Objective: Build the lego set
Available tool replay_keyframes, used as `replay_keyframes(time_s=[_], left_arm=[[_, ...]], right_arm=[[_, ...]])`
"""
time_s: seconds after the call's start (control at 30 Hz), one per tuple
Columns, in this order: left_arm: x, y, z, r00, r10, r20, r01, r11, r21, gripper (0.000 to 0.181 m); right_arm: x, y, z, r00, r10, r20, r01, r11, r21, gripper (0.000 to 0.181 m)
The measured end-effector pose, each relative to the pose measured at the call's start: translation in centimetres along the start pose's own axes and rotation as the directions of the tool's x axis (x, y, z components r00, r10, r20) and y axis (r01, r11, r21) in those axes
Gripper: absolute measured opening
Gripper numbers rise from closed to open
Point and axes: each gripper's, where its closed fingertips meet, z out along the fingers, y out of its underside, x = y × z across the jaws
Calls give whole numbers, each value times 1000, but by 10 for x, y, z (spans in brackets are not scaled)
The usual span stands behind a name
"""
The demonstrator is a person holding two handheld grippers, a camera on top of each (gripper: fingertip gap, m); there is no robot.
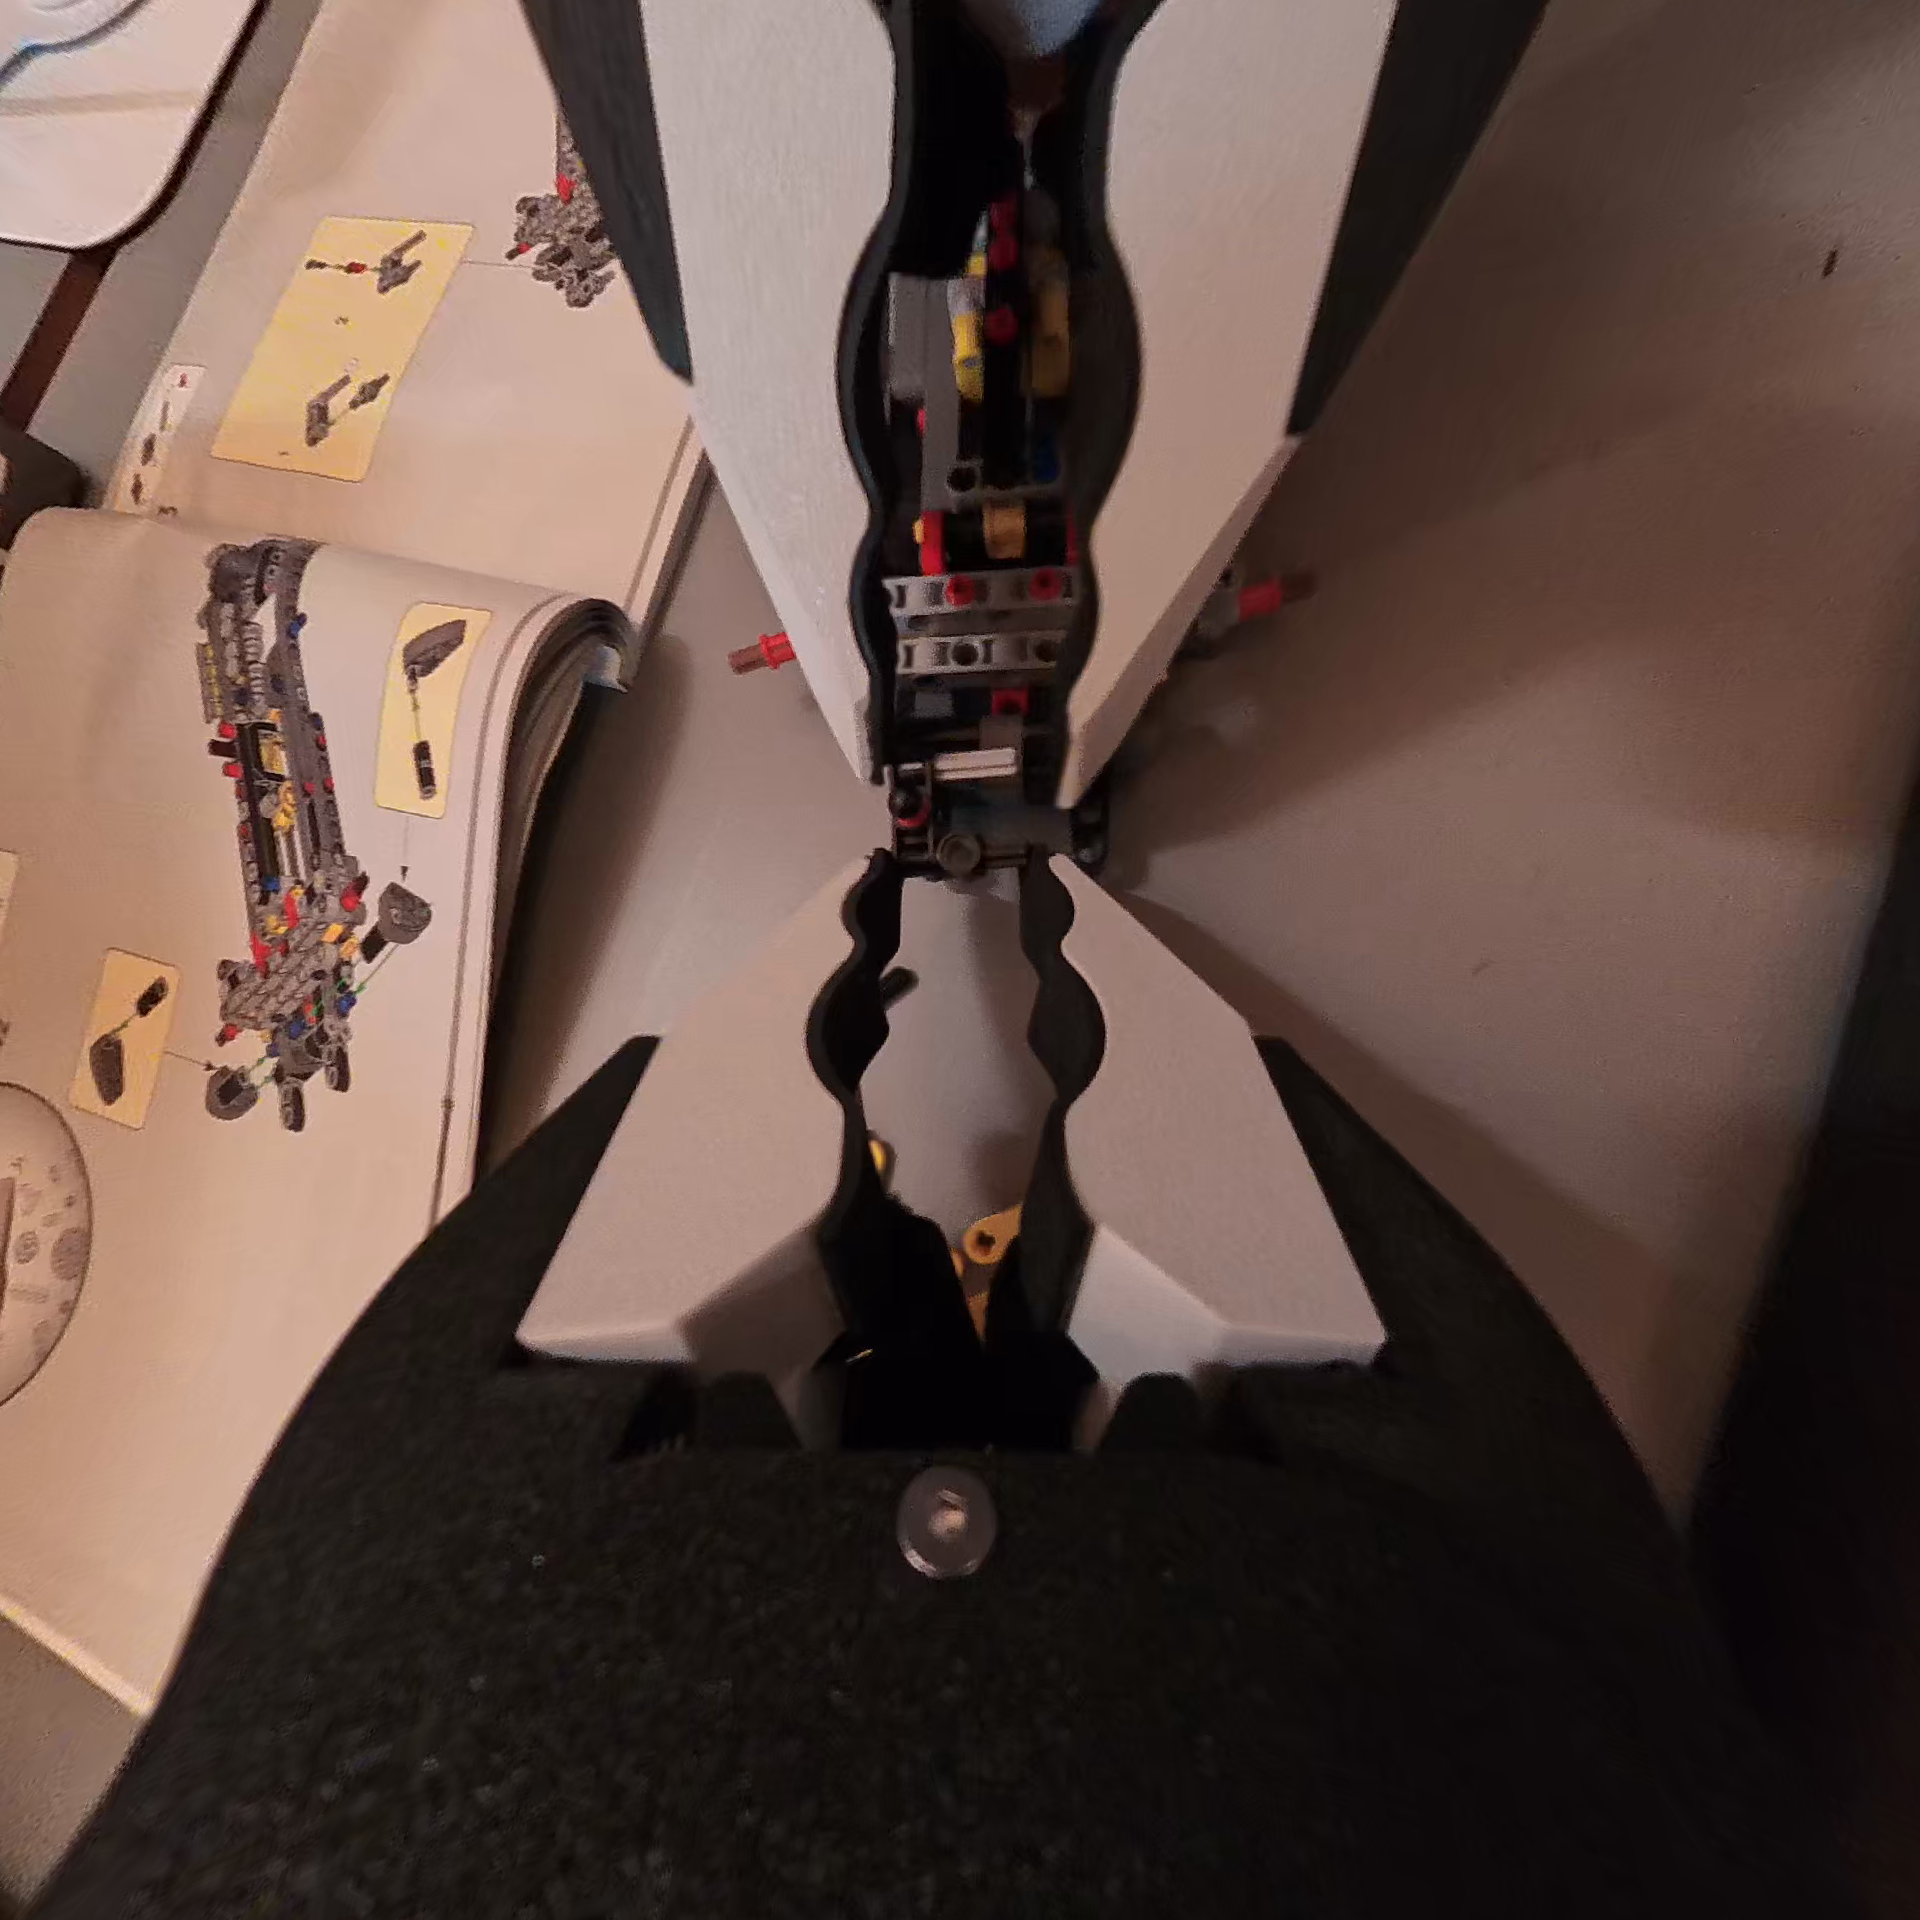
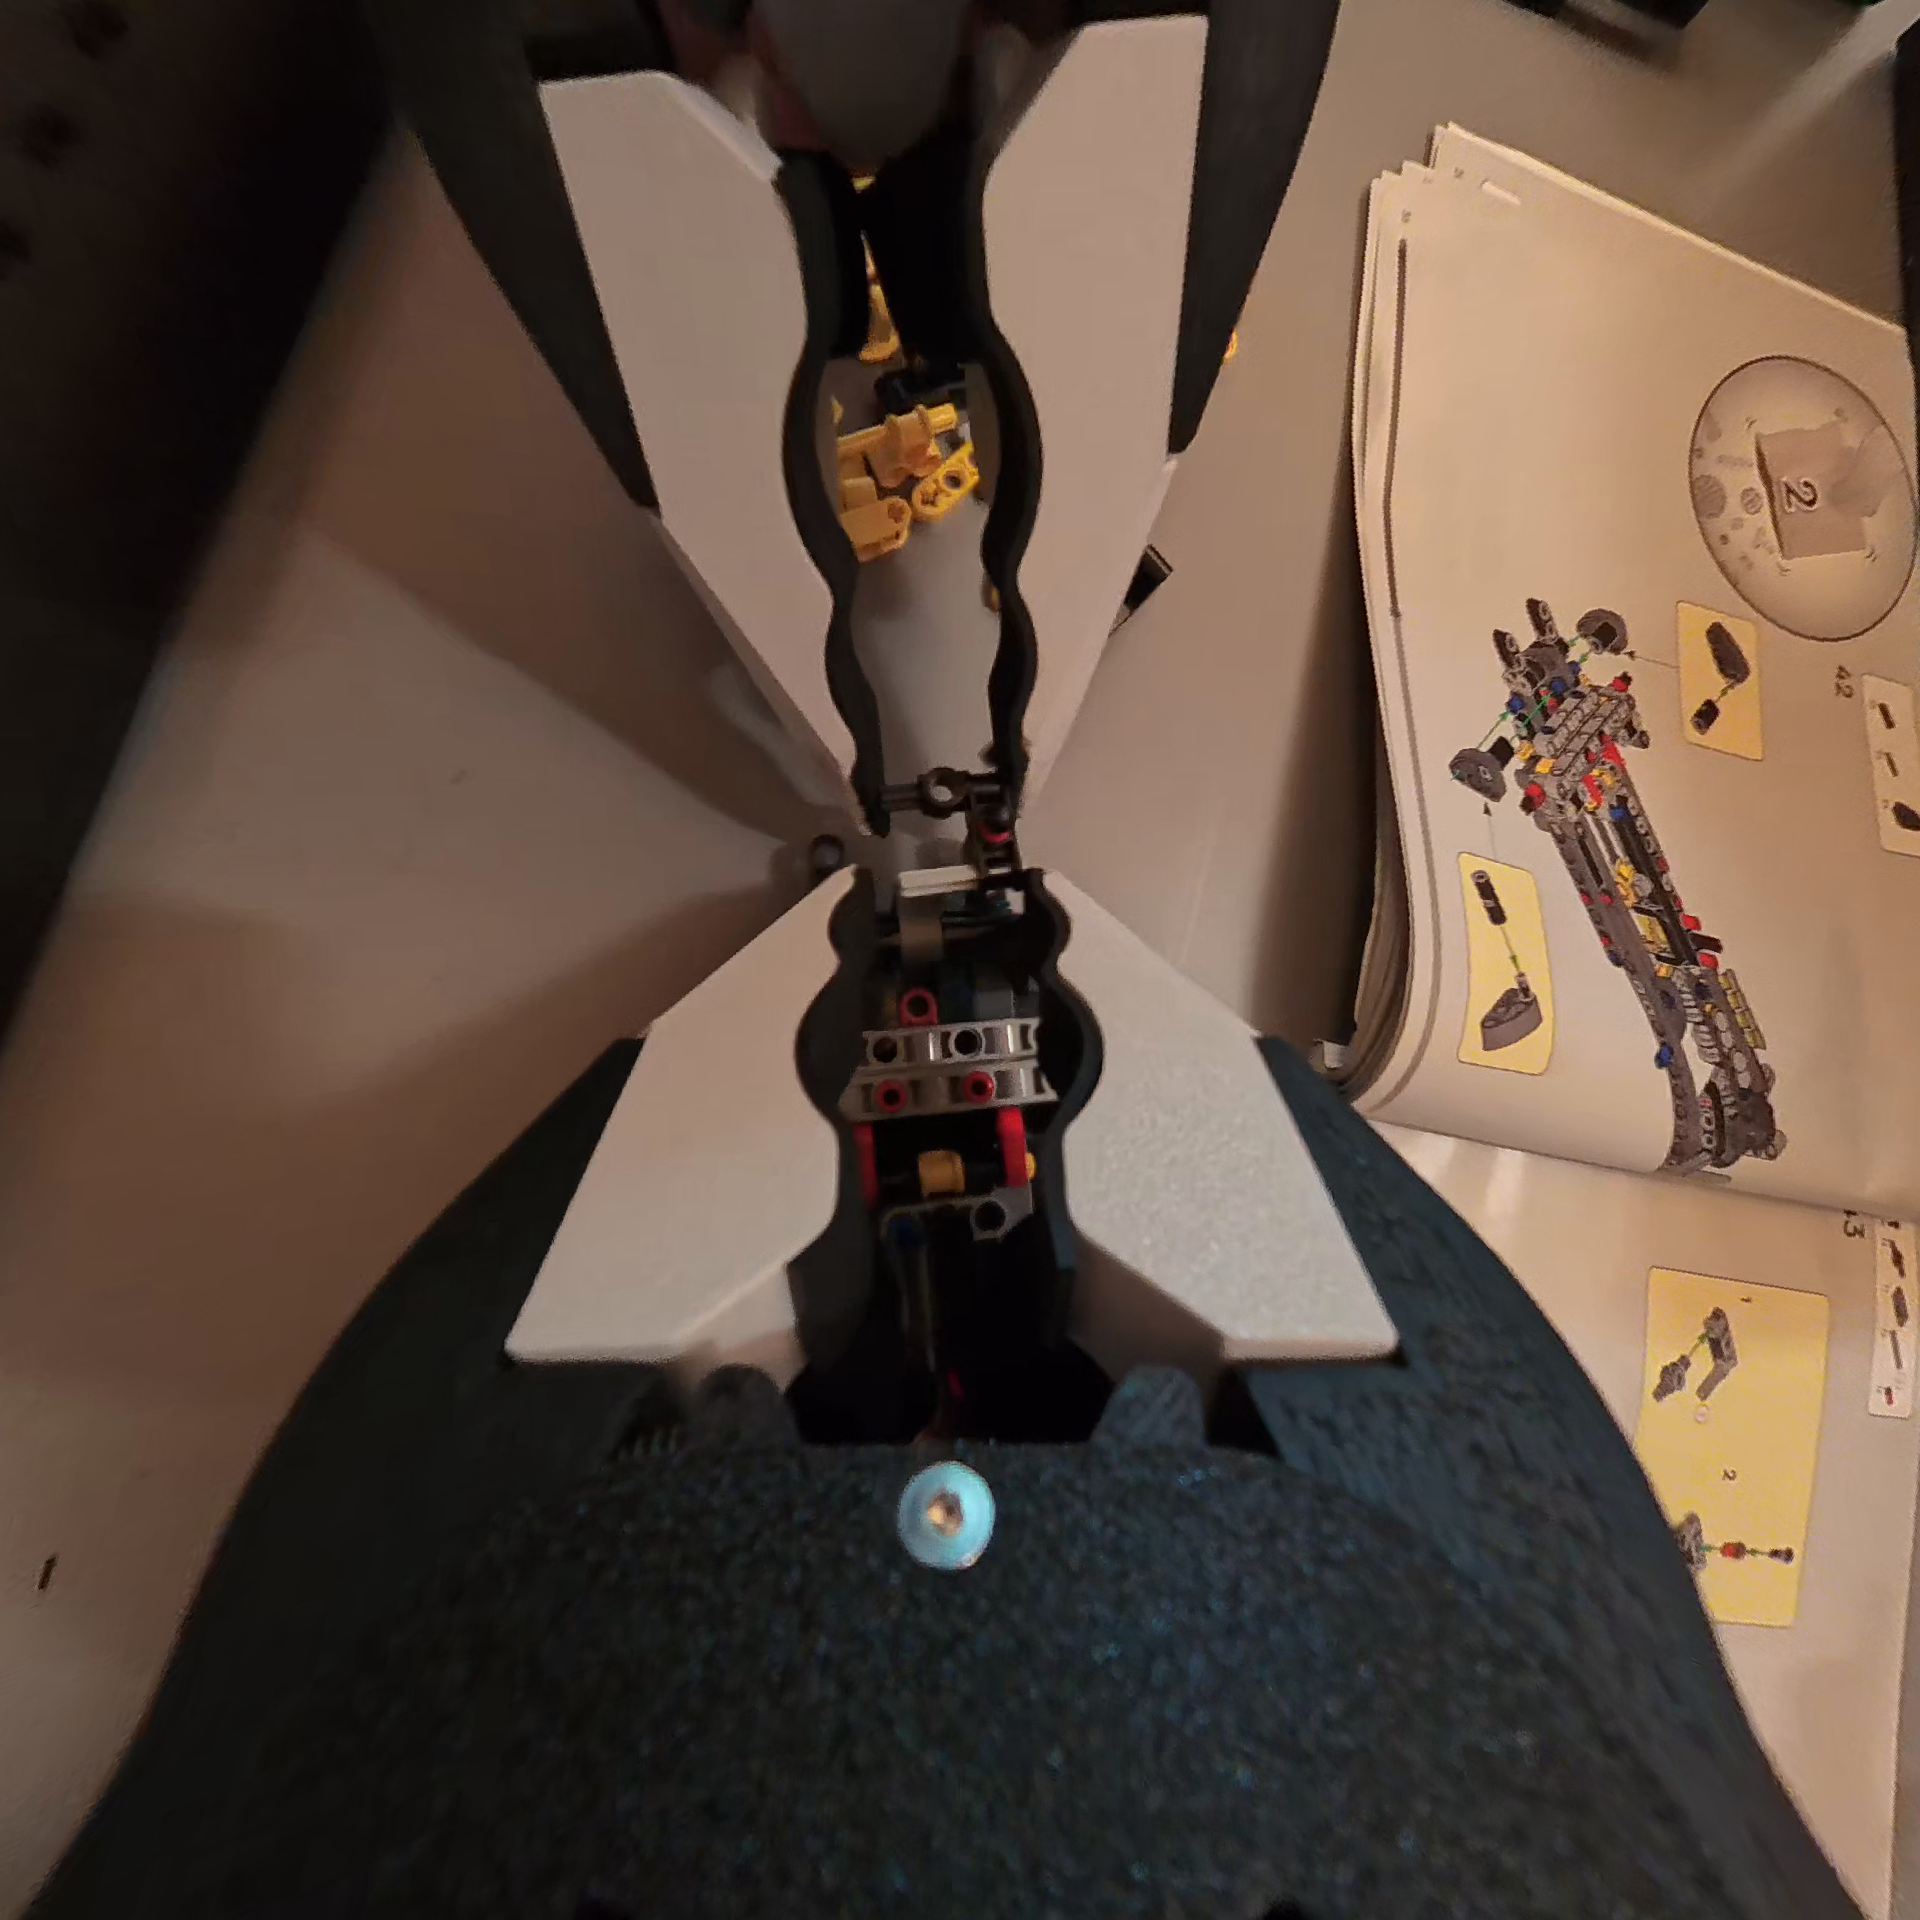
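The long lego chassis (image 2: 951, 1081) hangs above the tabletop (image 1: 1455, 935), right gripper (image 2: 940, 883) clamped along its beams; left gripper (image 1: 961, 862) pinches its end connector. Probably light, stiff, pins fragile. Manual (image 1: 312, 831) lies beside

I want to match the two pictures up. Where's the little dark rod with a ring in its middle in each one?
Left wrist view: the dark rod is at the picture's centre, between the left gripper's fingertips.
Right wrist view: above centre, at the far gripper's tips.
Shared landmark: the open instruction booklet, left in one view, right in the other.
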Motion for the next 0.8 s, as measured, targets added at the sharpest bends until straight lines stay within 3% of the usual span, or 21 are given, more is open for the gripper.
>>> replay_keyframes(time_s=[0.17,0.57,0.8], left_arm=[[-15,10,1,994,70,86,-66,997,-44,21],[-10,9,7,994,89,59,-86,995,-50,21],[-6,6,9,996,82,38,-81,996,-35,21]], right_arm=[[0,2,-6,1000,-1,-7,0,1000,-12,36],[4,2,5,997,-76,-26,74,995,-64,40],[1,4,4,999,-30,18,31,998,-60,41]])
